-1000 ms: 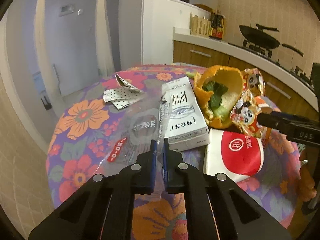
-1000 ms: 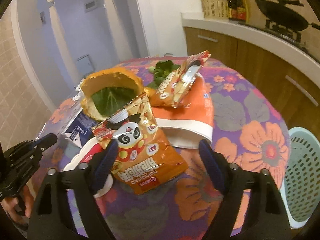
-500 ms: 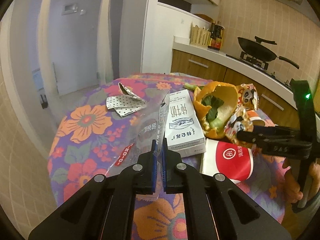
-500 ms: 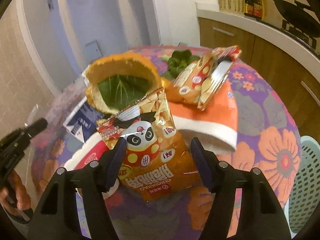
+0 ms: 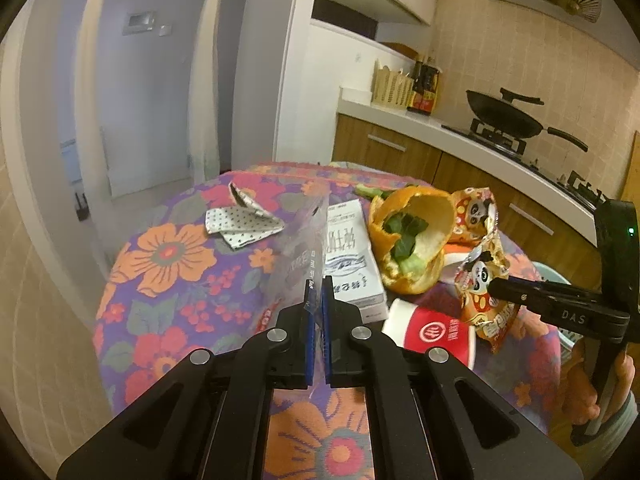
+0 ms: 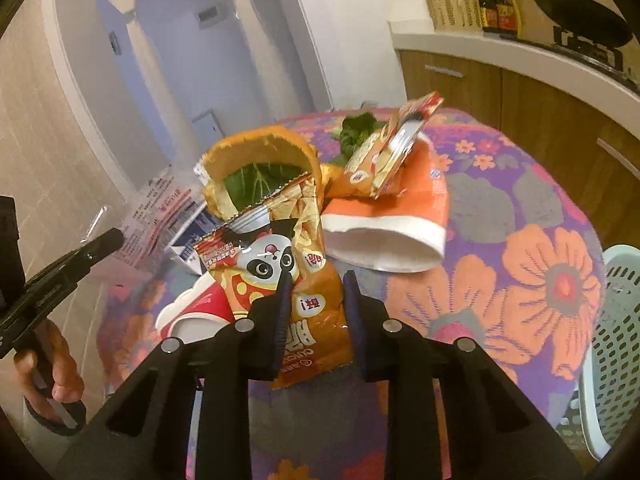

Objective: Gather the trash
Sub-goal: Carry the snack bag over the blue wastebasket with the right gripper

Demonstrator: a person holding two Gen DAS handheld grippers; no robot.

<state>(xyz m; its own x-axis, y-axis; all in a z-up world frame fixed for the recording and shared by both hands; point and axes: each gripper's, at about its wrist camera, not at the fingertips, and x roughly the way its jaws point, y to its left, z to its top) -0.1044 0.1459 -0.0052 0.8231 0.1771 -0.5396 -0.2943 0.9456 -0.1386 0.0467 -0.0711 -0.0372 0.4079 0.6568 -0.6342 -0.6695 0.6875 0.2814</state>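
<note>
Kitchen cabinets and a stove stood behind the flowered table (image 5: 168, 256), which was strewn with trash. Pinched tight between the left claw's (image 5: 317, 292) blue pads was a clear plastic bag (image 5: 298, 252), with a milk carton (image 5: 352, 264) just beyond. The right claw's (image 6: 316, 280) jaws had just been closing around an orange snack packet (image 6: 280, 264), its sides squeezed between them; a laundry basket (image 6: 616, 328) stood at its right
</note>
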